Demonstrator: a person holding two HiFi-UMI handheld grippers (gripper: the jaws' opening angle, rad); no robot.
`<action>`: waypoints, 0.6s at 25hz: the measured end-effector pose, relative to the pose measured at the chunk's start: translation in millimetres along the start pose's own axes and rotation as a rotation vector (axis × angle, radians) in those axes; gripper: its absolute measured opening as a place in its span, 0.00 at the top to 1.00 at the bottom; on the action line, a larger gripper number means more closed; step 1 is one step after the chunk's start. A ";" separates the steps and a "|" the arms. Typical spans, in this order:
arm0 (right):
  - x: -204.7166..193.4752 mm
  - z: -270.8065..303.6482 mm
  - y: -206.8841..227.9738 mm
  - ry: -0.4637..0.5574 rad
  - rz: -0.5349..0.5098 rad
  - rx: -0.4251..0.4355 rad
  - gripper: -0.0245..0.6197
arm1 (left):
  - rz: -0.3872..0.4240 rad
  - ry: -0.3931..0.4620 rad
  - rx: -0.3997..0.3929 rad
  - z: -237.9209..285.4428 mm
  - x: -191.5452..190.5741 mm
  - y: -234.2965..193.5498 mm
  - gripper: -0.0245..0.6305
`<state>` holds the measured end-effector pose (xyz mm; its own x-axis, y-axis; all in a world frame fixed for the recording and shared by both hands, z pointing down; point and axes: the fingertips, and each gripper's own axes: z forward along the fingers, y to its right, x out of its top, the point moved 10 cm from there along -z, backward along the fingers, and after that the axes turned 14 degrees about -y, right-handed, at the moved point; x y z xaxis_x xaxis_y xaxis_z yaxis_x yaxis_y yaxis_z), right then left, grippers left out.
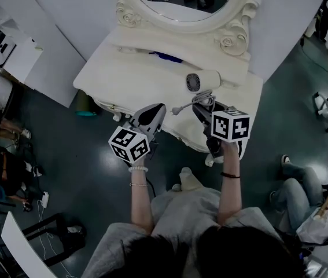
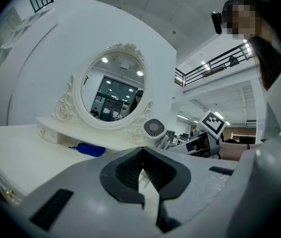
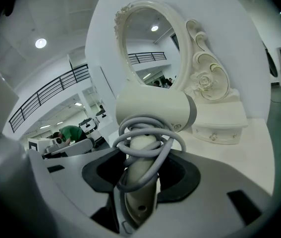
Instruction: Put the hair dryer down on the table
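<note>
**While Clamped by Its Handle, Hair Dryer Hangs Over Desk**

Where the white desk (image 1: 123, 77) (image 2: 21, 152) (image 3: 244, 148) curves toward its front right corner, the right claw (image 1: 201, 110) (image 3: 140, 182) is clamped on the handle of the hair dryer (image 1: 203, 81) (image 2: 153, 128) (image 3: 155, 110). The dryer is held above the desk top, its body lying crosswise over the handle and its round grille turned toward the desk's left edge. A grey cord (image 1: 202, 100) (image 3: 147, 135) is coiled round the handle just above the jaws.

At the front edge, the left claw (image 1: 155, 114) (image 2: 142, 175) points level toward the oval mirror (image 1: 181, 2) (image 2: 113, 90) (image 3: 150, 48), its jaws drawn nearly together on nothing. A blue object (image 1: 165, 56) (image 2: 90, 149) lies near the back edge.
</note>
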<state>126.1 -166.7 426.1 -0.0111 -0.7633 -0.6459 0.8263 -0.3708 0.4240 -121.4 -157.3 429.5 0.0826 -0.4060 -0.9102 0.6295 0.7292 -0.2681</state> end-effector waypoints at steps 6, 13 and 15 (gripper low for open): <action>12.0 26.0 9.2 -0.070 -0.012 0.007 0.67 | -0.044 -0.026 0.009 10.5 -4.9 -15.1 0.96; 17.6 59.3 8.6 -0.141 -0.026 0.009 0.67 | -0.087 -0.042 0.020 15.7 -10.2 -41.5 0.96; 20.0 69.7 8.8 -0.154 -0.018 0.009 0.67 | -0.092 -0.054 0.012 18.5 -11.3 -50.7 0.96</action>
<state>94.0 -222.1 461.2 -0.1125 -0.8281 -0.5491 0.8203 -0.3893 0.4190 -139.9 -199.8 459.2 0.0654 -0.5006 -0.8632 0.6455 0.6809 -0.3460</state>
